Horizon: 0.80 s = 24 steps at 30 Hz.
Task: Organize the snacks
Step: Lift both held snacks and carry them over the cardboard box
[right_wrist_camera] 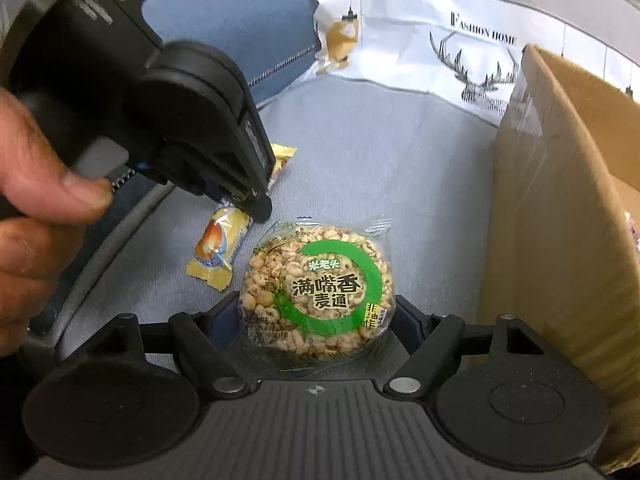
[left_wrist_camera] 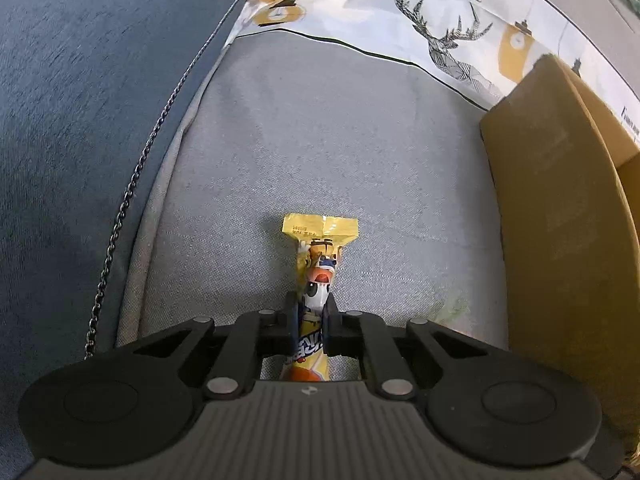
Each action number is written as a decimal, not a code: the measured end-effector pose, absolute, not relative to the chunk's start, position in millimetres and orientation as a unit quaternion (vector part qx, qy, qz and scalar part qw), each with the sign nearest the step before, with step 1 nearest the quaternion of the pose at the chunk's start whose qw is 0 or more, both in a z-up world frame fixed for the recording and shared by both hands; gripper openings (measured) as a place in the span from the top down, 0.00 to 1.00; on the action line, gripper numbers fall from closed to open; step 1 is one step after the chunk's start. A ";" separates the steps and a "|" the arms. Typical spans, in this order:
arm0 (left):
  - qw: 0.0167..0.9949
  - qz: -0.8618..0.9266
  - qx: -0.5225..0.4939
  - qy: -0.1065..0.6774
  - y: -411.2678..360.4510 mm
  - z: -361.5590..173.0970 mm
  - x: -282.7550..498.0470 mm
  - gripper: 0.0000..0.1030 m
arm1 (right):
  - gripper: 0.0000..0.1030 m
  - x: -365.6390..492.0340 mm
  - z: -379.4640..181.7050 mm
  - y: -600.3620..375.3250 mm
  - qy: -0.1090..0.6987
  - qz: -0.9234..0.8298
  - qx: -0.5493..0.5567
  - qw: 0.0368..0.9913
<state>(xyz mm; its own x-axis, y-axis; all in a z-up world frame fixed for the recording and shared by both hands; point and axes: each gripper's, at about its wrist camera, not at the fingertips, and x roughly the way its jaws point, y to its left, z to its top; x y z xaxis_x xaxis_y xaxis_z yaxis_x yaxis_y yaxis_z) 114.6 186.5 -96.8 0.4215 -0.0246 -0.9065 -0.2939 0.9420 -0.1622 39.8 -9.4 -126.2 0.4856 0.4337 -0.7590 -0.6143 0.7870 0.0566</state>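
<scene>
Both sets of fingers are loaded: left gripper is pinched nearly shut on a slim yellow snack stick, clamped mid-length w/ the crimped end poking fwd over the grey cushion; right gripper stands wide, its pads against both sides of the round puffed-grain cake pack, prob so neither crushes. Cardboard box sits just right of both, open top facing up, likely the drop spot. Its near wall stands tall, so each snack looks to need lifting over the rim. Cushion ahead is mostly bare; blue fabric bounds the left, printed cloth the back.
</scene>
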 end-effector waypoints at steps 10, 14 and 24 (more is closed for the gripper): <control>0.831 0.078 -0.136 0.533 182.1 -97.9 116.3 0.86 | 0.23 45.3 -125.9 -6.1 0.411 0.306 -0.112 0.852; 0.832 0.076 -0.133 0.533 180.4 -98.3 116.5 0.82 | 0.22 45.1 -125.6 -6.0 0.411 0.306 -0.112 0.852; 0.833 0.077 -0.125 0.533 180.8 -96.4 113.3 0.69 | 0.22 43.3 -127.2 -4.1 0.411 0.302 -0.117 0.852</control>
